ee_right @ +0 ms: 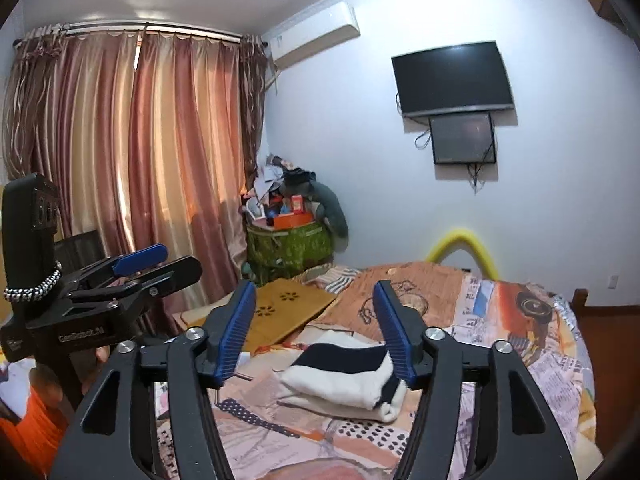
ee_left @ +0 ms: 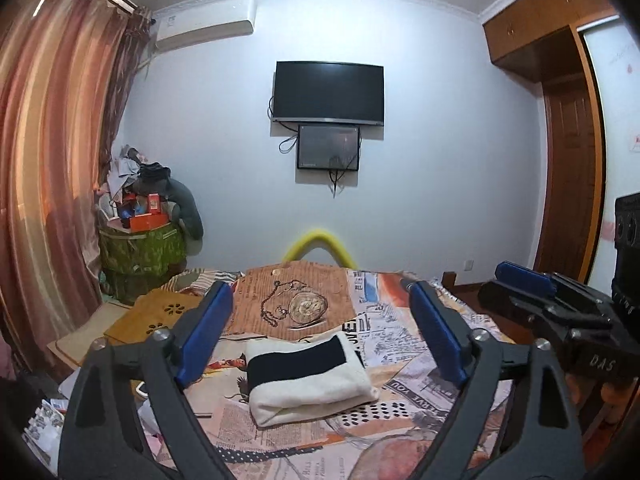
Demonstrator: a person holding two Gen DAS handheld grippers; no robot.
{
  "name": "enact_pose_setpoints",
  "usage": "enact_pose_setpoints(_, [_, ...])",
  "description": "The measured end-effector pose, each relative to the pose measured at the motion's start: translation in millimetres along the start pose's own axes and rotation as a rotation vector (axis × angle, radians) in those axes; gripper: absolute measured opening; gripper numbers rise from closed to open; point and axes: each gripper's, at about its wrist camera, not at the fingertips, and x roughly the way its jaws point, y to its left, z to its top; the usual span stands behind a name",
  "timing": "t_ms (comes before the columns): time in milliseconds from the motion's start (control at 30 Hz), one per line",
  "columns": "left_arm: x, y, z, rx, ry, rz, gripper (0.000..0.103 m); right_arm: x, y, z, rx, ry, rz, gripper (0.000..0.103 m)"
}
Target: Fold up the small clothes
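**A:** Here's the sweater (ee_left: 306, 376), cream with a dark band, sitting folded into a thick little bundle on the bed (ee_left: 416, 344). It lies near the middle of the printed bedspread, close in front of both tools.

**B:** And nobody's got hold of it. The left gripper (ee_left: 320, 340) has its jaws wide, nothing but air between the blue pads, the bundle lying on the bed below and beyond them. The right gripper (ee_right: 316, 330) is parted too, a bit narrower, and just as empty.

**A:** Both are held above the bed, pointing almost level across the room. You can see each one poking into the edge of the other's view.

**B:** So how does that bundle handle, do you reckon?

**A:** Soft and light, I'd say. It looks like a knit, thick and a touch fuzzy, so the pads should bite well, no slipping. Nothing fragile there. The catch is that it's floppy: lift one corner and the layers will likely slide open.

**B:** Where would you take it, then?

**A:** At the rounded fold along the near edge, pinching through all the layers at once. Better still, one gripper at each end of that edge, so it stays flat.

**B:** And the open end on the right, where the layers show?

**A:** I'd steer clear of it; grab only the top layer there and the whole fold probably peels apart.
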Motion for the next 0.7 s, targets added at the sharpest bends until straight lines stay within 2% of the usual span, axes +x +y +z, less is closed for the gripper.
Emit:
enact_pose_setpoints(33, [-3.4,0.6,-0.3,-0.005,-0.003,0.000,0.097,-1.3,0.8,-0.6,-0.004,-0.004,-0.011,0.069])
enact_pose_setpoints(100, [-10.9,0.5,-1.0,-0.012,-0.011,0.006,0.102,-4.1,3.3,-2.7,-0.007,-0.013,-0.039,0.082])
enact_pose_setpoints(233, [-19.8,2.4,-2.2,-0.019,-0.016,0.025,0.103,-5.6,6.5,-3.8,-0.011,-0.017,-0.085,0.092])
enact_pose_setpoints(300, [-23.3,2.9,-4.4,-0.026,-0.011,0.024,0.103,-5.9,7.1,-4.6,-0.006,-0.016,-0.097,0.100])
enact_pose_setpoints(700, [-30.0,1.6,-7.9,-0.026,-0.015,0.032,0.103,-12.4,10.7,-8.6,-0.016,-0.021,-0.124,0.102])
